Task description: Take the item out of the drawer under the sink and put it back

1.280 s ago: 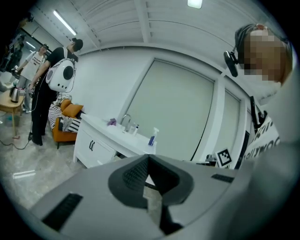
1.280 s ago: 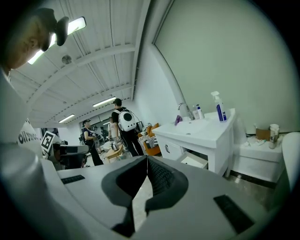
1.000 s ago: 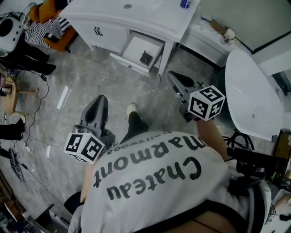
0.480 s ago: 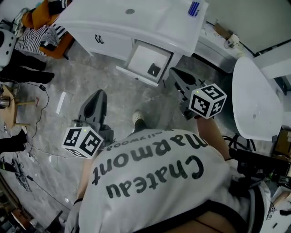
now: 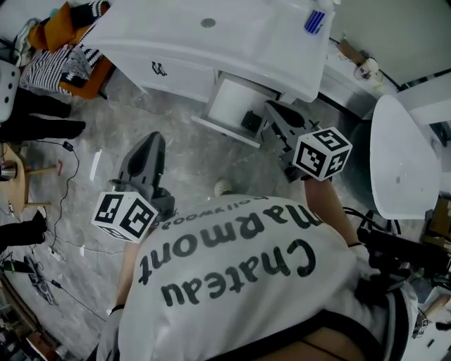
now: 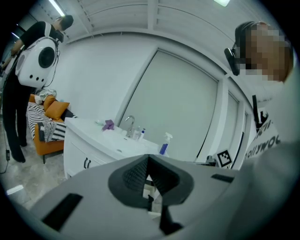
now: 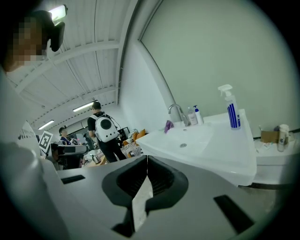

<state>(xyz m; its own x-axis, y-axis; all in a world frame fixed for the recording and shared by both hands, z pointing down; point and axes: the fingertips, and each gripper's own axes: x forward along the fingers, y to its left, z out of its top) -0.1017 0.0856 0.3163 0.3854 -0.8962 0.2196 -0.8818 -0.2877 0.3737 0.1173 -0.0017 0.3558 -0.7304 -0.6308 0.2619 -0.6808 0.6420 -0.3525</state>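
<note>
On the left, above the grey floor point(image 5: 187, 151), my left gripper point(image 5: 153, 141) hangs with its fingers point(image 6: 129, 178) pressed together and nothing between them. Ahead of it, under the white sink point(image 5: 232, 42), the drawer point(image 5: 229, 102) stands pulled open. The small dark item point(image 5: 251, 121) lies inside, near its right-hand corner. Just right of the drawer, my right gripper point(image 5: 273, 110) points toward the sink, its fingers likewise closed on nothing. A blue spray bottle point(image 5: 315, 21) stands on the sink top at the far right.
</note>
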